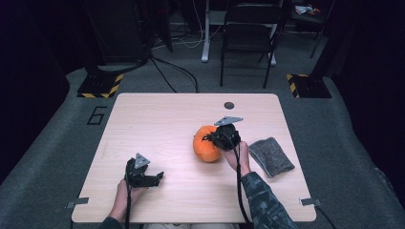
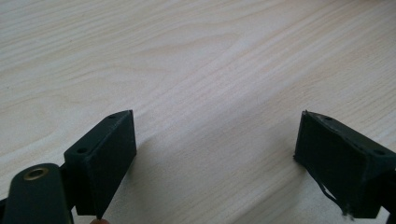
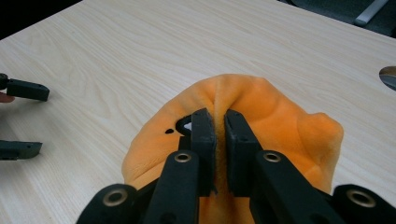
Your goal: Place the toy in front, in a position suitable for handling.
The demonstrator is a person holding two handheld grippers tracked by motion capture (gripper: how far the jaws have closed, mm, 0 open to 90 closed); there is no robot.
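Seen from above, a person's 2 forearms enter from the near edge of a pale wooden table (image 1: 157,124). The left gripper (image 1: 155,177) rests low near the front left, its 2 jaws spread wide over bare wood, nothing between them. Farther in, right of center, the right gripper (image 3: 219,130) pinches a fold of an orange plush toy (image 3: 275,116), jaws pressed nearly together on the fabric. The toy sits on the tabletop; its shape is hard to make out, with part hidden beneath the gripper. Just right of it lies a grey cloth (image 1: 271,155). Beyond the table stands a dark folding chair (image 1: 248,33), in dim light.
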